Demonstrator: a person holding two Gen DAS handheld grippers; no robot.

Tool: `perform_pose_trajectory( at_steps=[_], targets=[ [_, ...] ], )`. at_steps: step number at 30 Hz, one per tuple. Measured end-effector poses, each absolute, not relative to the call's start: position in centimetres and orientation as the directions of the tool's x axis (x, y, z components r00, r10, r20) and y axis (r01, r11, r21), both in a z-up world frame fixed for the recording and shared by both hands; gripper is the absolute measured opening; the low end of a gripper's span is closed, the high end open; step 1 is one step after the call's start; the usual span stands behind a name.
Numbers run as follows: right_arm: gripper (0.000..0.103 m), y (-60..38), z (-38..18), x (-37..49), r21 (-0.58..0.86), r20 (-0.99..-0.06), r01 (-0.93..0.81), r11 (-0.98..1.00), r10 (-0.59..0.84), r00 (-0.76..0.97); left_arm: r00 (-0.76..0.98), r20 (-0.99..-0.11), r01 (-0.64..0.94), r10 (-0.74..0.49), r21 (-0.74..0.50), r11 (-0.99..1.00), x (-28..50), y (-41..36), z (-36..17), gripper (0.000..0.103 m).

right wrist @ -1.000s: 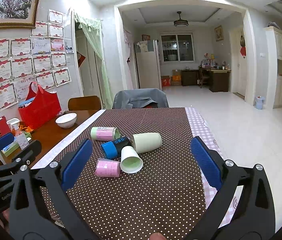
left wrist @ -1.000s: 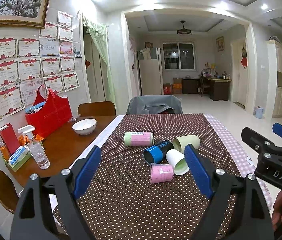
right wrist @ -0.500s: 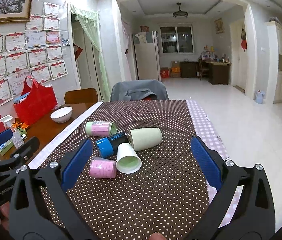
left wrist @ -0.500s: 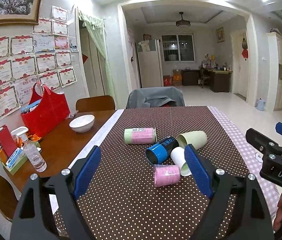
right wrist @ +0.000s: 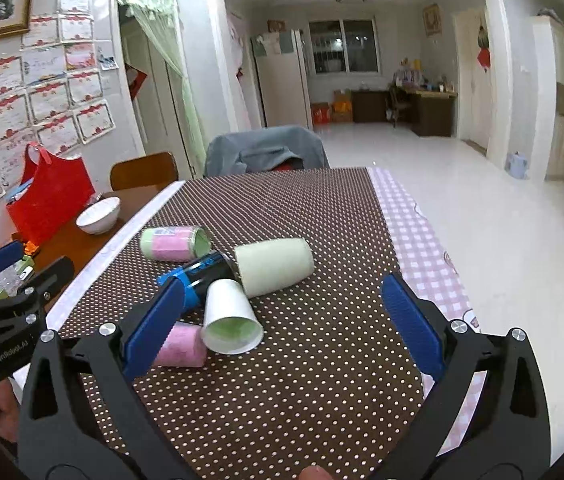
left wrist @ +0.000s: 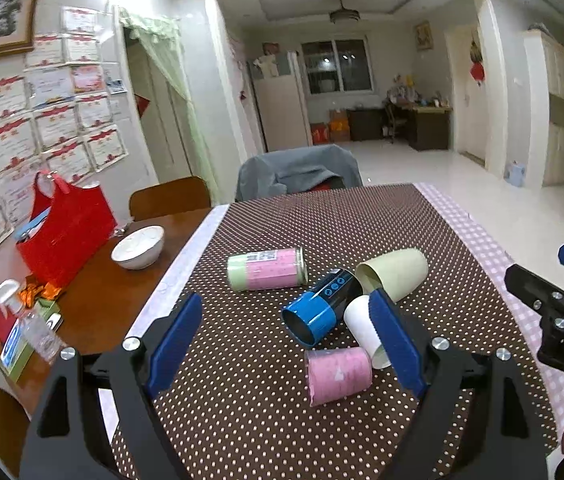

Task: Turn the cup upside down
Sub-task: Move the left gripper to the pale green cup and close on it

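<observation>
Several cups lie on their sides in a cluster on the brown dotted tablecloth: a pink and green cup, a blue and black cup, a pale green cup, a white paper cup and a small pink cup. My left gripper is open and empty, just short of the cluster. My right gripper is open and empty, with the white cup between its fingers' lines.
A white bowl, a red bag, a spray bottle and small boxes sit on the bare wood at left. A chair with a grey cover stands at the far end. A pink checked cloth borders the right edge.
Both grippers have moved forward and lower toward the cluster of cups. The cups now look larger and nearer. Both grippers stay open.
</observation>
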State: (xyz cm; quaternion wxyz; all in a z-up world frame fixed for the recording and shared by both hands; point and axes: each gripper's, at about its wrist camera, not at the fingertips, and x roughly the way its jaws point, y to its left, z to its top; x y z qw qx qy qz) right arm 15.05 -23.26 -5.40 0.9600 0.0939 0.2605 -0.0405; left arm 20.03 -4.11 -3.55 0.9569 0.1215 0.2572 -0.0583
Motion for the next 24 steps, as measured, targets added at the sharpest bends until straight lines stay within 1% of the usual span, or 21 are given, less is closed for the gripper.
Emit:
perform_pose_trajectory(
  at_steps=[6, 11, 16, 18, 24],
  targets=[
    [0.097, -25.5, -7.1, 17.2, 0.185, -0.559, 0.167, 0.968, -0.036, 0.828, 0.827, -0.558, 0.245, -0.07, 0.246, 0.938, 23.1, -6.3, -5.4, 0.084],
    [0.097, -27.0, -8.7, 18.3, 0.202, -0.597, 0.186, 0.961, -0.03, 0.802, 0.782, -0.615, 0.337, -0.105, 0.276, 0.9, 26.0, -8.3, -7.1, 0.084],
    [0.097, -28.5, -10.2, 19.3, 0.225, -0.624, 0.217, 0.95, -0.031, 0.781, 0.69, -0.707, 0.478, -0.156, 0.283, 0.832, 29.7, -11.0, -9.0, 0.084],
    [0.097, -29.2, -10.9, 19.7, 0.236, -0.634, 0.229, 0.944, -0.03, 0.773, 0.655, -0.739, 0.537, -0.158, 0.308, 0.785, 31.2, -12.4, -9.8, 0.084],
    [0.097, -30.8, -12.7, 20.5, 0.262, -0.658, 0.257, 0.93, -0.022, 0.752, 0.535, -0.825, 0.7, -0.184, 0.311, 0.643, 34.4, -16.3, -12.1, 0.084]
  ],
)
